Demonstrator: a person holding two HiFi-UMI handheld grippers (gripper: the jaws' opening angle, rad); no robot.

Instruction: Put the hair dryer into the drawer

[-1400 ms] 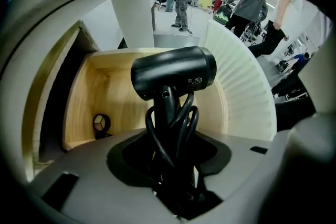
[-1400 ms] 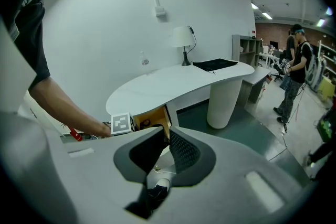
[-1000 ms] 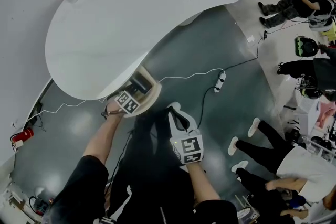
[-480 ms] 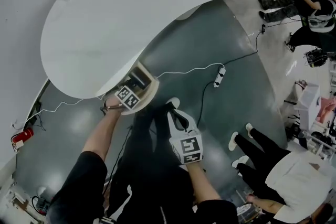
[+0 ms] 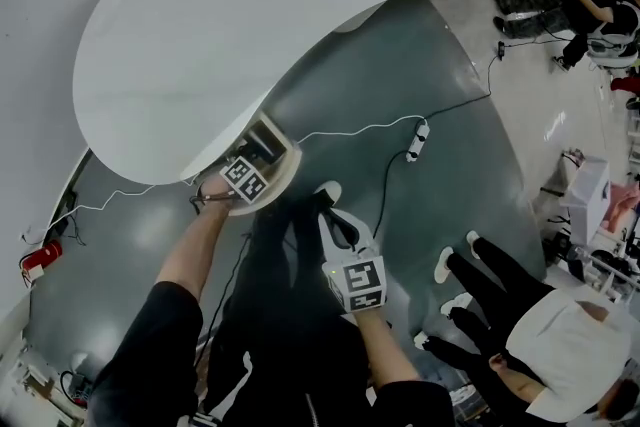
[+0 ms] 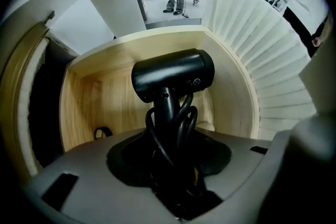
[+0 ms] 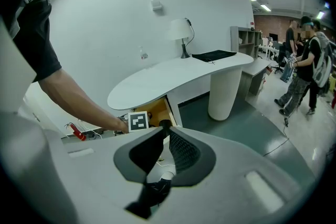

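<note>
The black hair dryer (image 6: 173, 75), its cord wound round the handle, hangs head-down inside the open wooden drawer (image 6: 94, 97). My left gripper (image 6: 169, 131) points straight down and is shut on the handle and cord. In the head view the left gripper (image 5: 243, 180) stands over the drawer (image 5: 287, 162) under the white table's (image 5: 200, 45) edge, and its marker cube hides the dryer. My right gripper (image 5: 338, 215) hovers over the floor to the drawer's right. Its tips (image 7: 163, 126) meet with nothing between them, and the drawer (image 7: 155, 110) lies just beyond.
A small black loop (image 6: 102, 132) lies on the drawer's bottom. A white power strip (image 5: 421, 141) and its cables cross the grey floor on the right. People stand and sit at the right edge. A red object (image 5: 40, 260) lies at the far left.
Both grippers stay almost where they were; the left marker cube has turned slightly. The people on the right have shifted about.
</note>
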